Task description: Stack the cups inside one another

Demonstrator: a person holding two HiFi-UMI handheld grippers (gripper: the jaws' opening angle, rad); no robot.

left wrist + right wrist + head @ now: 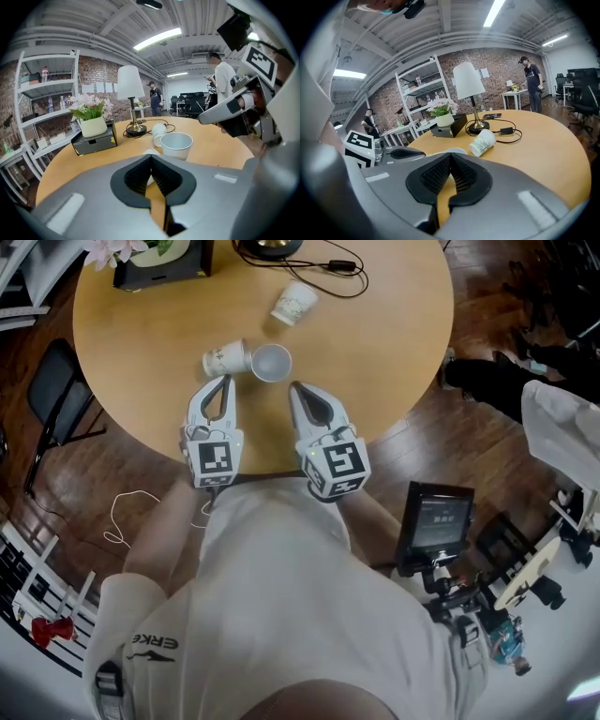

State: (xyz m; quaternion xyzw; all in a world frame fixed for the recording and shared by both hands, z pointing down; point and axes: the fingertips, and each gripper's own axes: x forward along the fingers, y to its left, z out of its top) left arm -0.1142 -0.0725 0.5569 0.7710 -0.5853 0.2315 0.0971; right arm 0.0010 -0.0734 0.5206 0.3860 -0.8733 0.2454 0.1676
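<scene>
Your left gripper point(225, 380) and right gripper point(294, 386) were closed on nothing, with all three white paper cups point(271, 362) point(226, 358) point(294, 304) unstacked.

The round counter point(375, 343) is showing a smooth, pale wood surface with a soft sheen, and the floor point(412, 442) around it is gleaming as darker, glossy wooden planks. The upright cup point(271, 362), the near tipped cup point(225, 359) and the far tipped cup point(294, 304) are all looking like thin matt white paper. The left gripper point(225, 381) and right gripper point(294, 386) are presenting matt grey plastic shells, their fingers point(133, 180) carrying a black, finely ribbed lining.
</scene>
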